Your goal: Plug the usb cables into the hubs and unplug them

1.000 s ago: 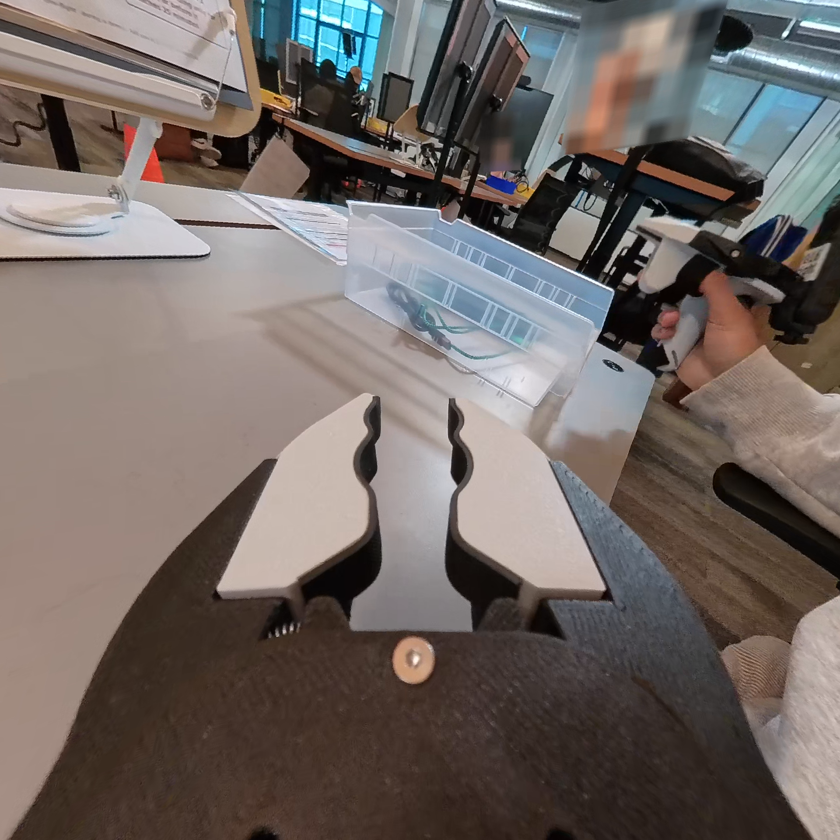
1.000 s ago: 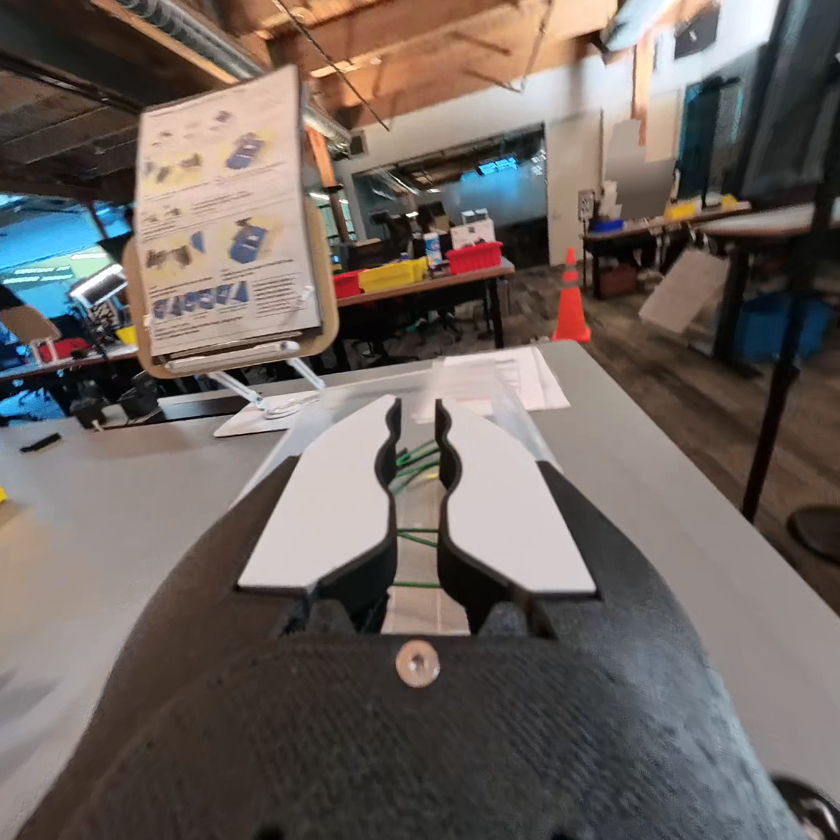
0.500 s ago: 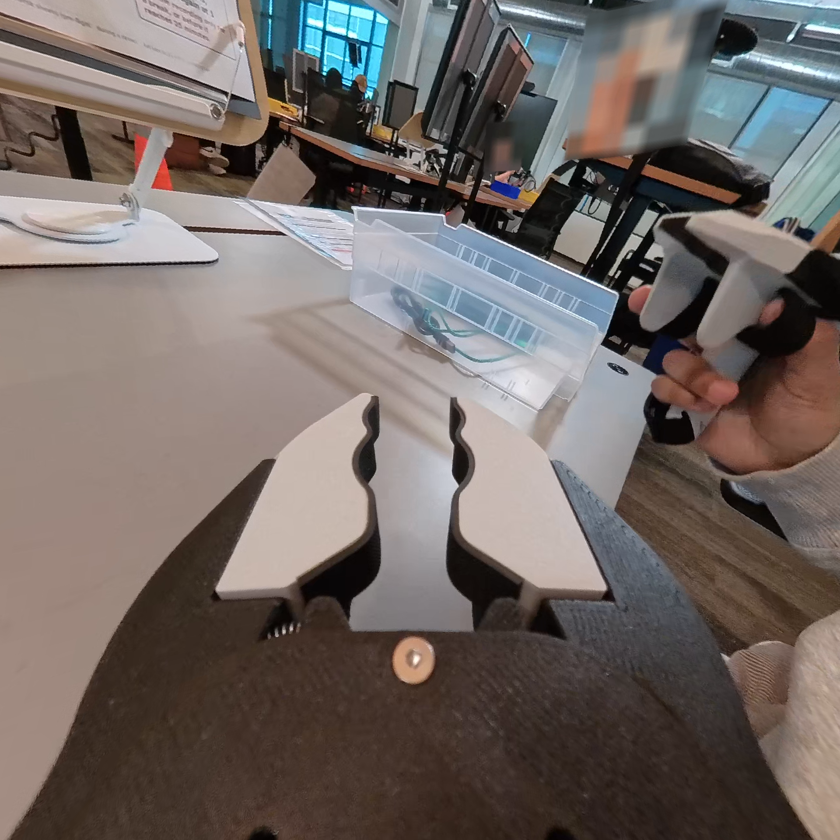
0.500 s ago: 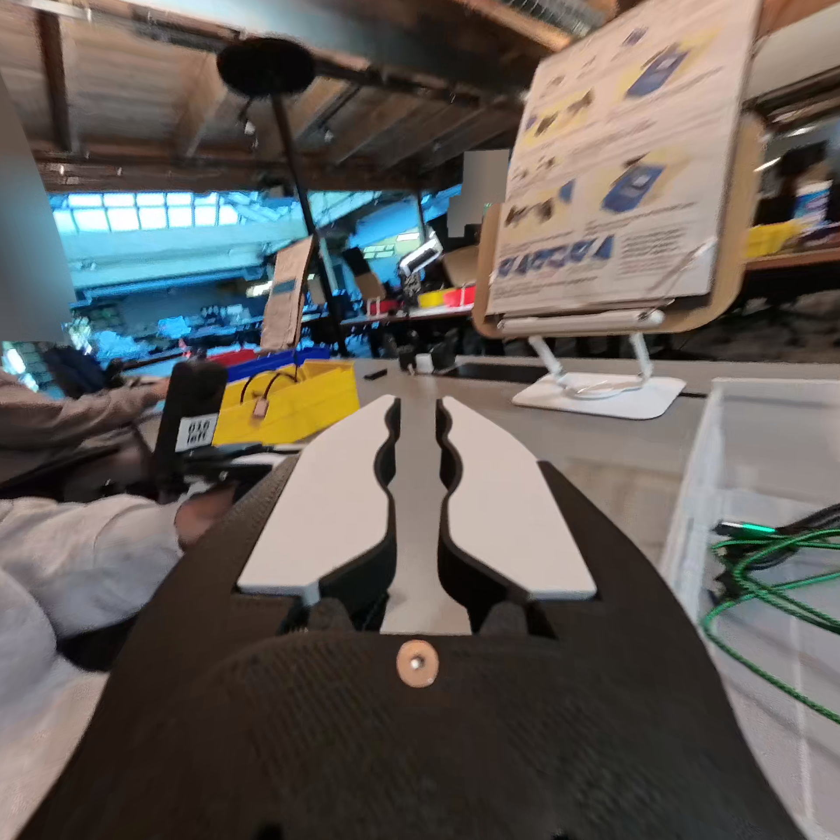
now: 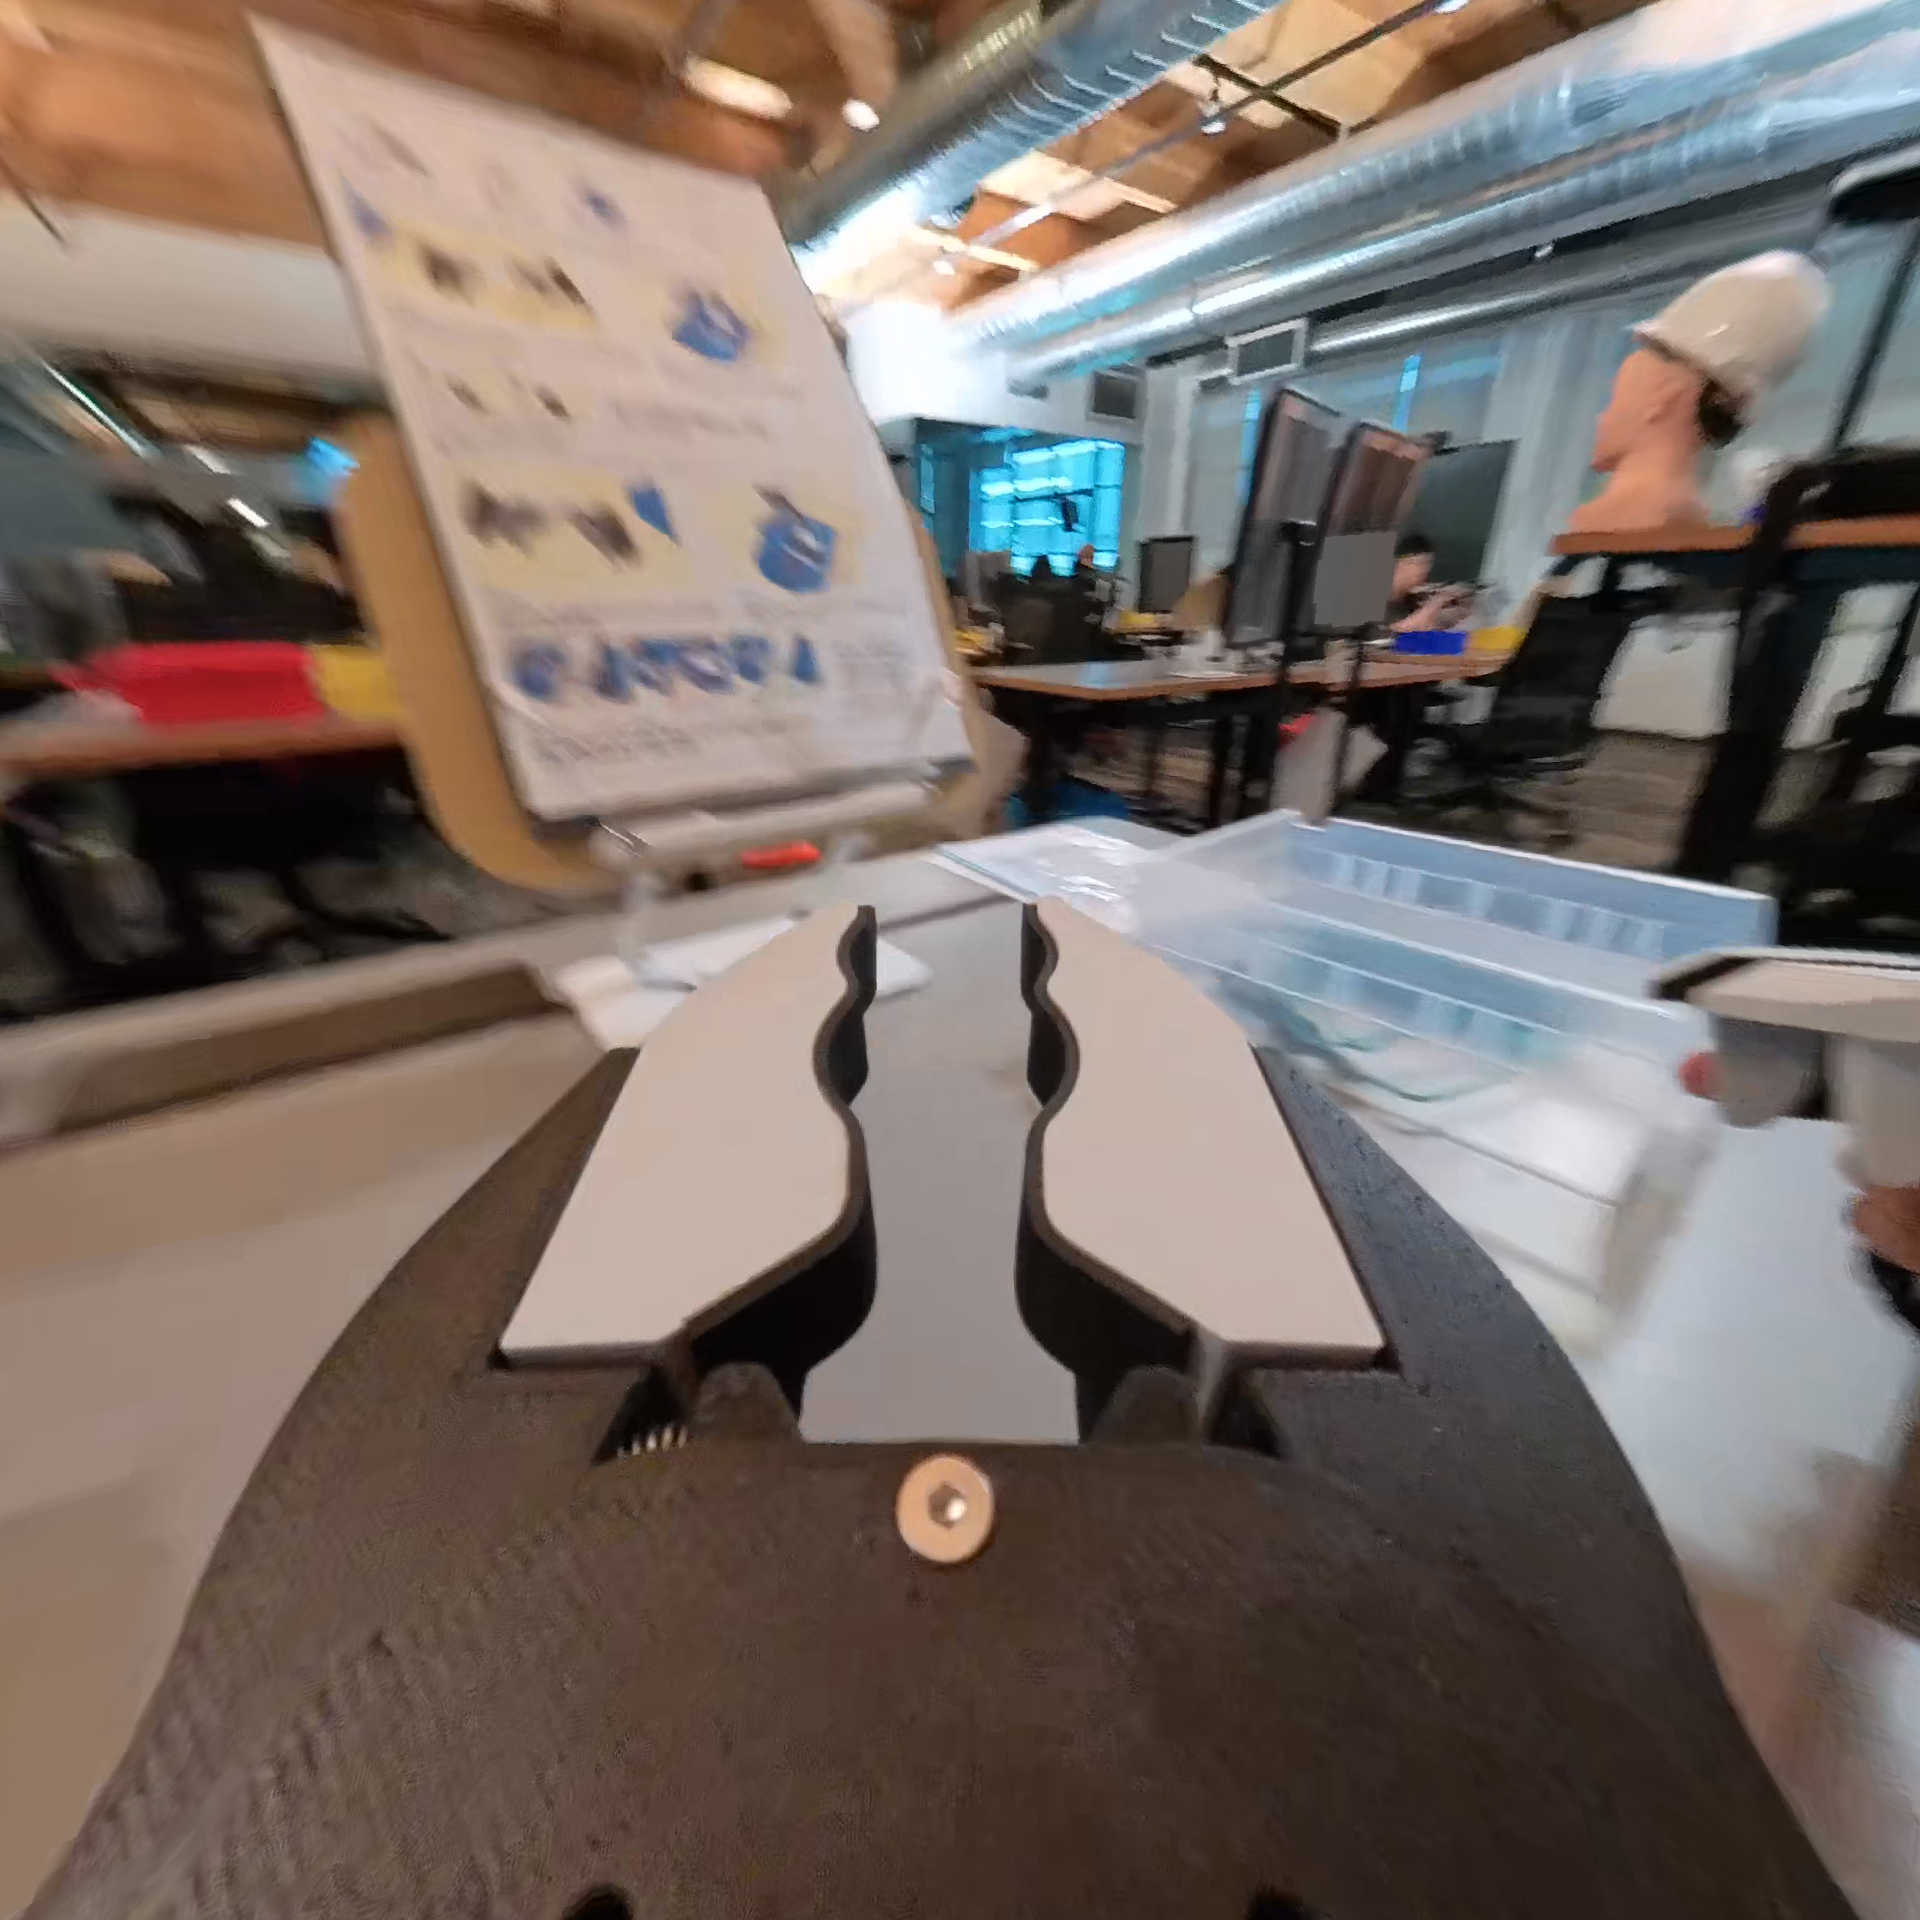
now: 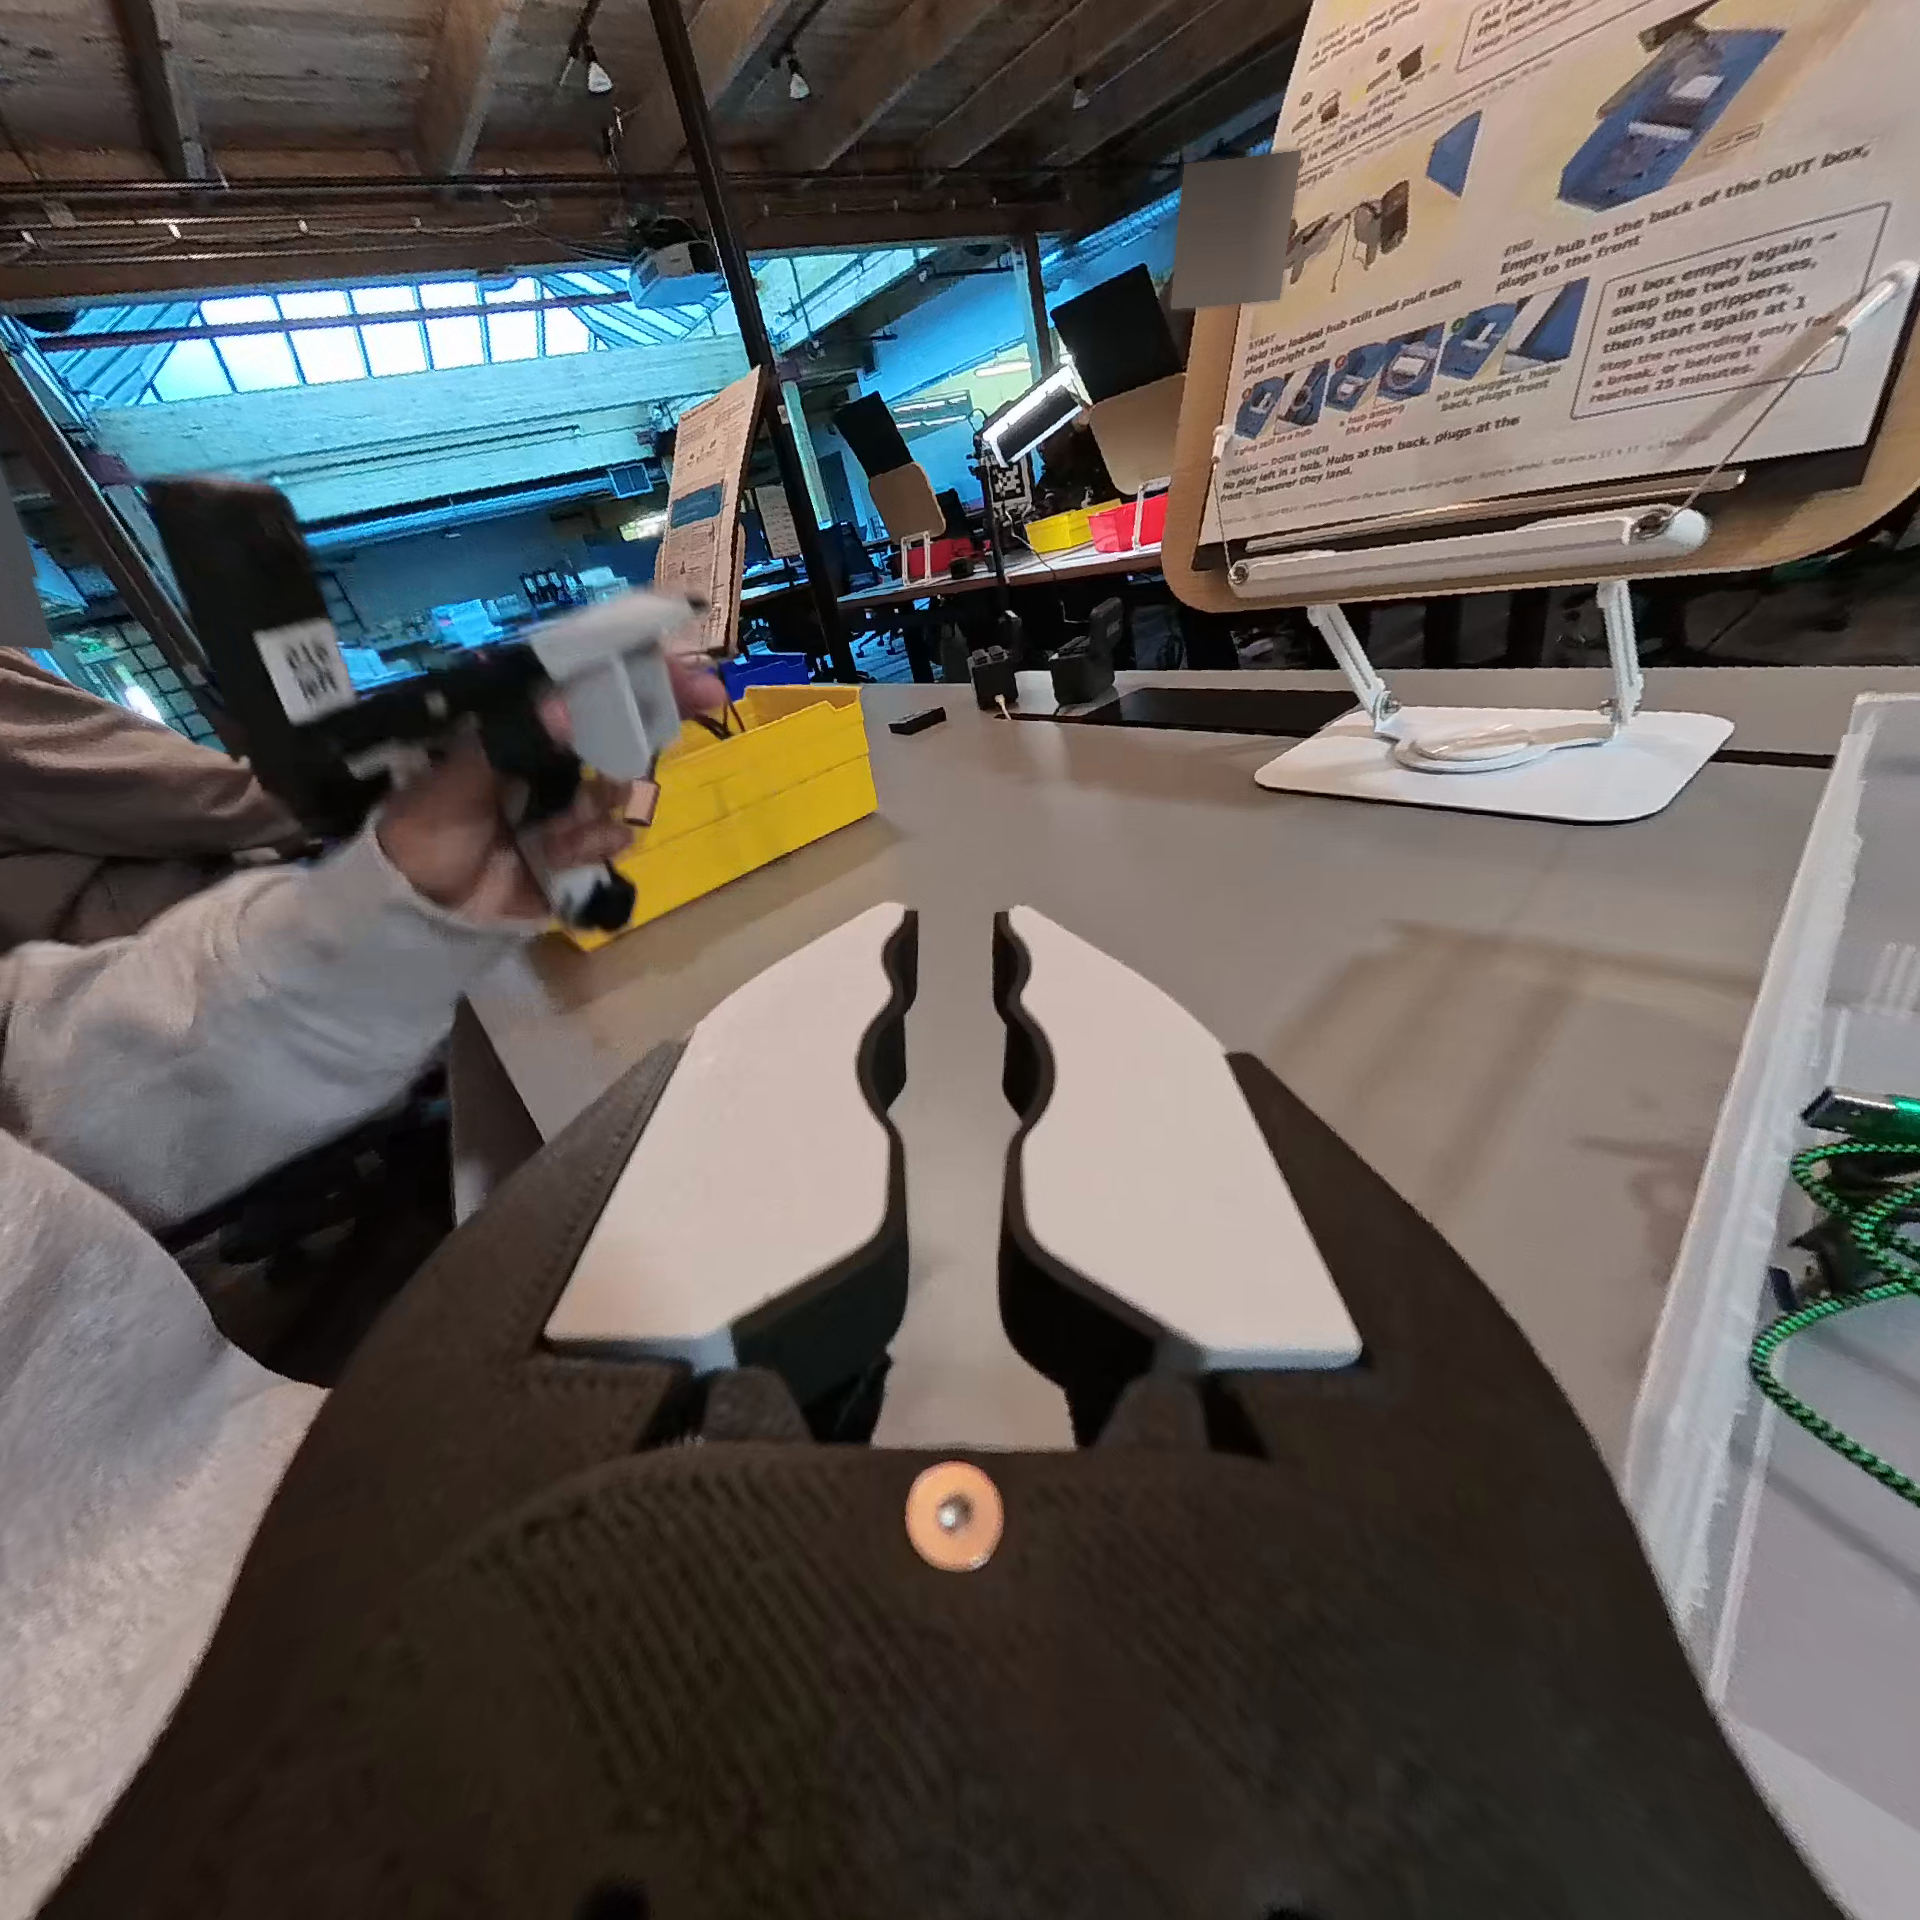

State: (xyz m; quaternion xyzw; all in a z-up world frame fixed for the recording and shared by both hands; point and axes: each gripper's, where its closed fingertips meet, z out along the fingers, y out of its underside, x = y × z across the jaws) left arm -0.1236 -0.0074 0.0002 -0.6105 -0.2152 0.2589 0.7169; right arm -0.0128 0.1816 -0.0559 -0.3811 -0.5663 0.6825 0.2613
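left gripper (image 5: 948, 925) hovering left of the clear bin (image 5: 1455, 935), fingers slightly parted, holding nothing | right gripper (image 6: 954, 927) likewise parted, empty, just left of that bin | green usb cables (image 6: 1849, 1247) lying inside the bin | hubs not visible | advice: reaching in slowly, pinching one plug squarely

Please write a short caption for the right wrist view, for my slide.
Open right tongs above the grey table, clear bin with green braided USB cables at right, yellow bin and left tongs beyond.

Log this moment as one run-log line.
left gripper: open, empty | right gripper: open, empty | green cables: in clear bin, untouched | hubs: not in view | plugging: not yet begun
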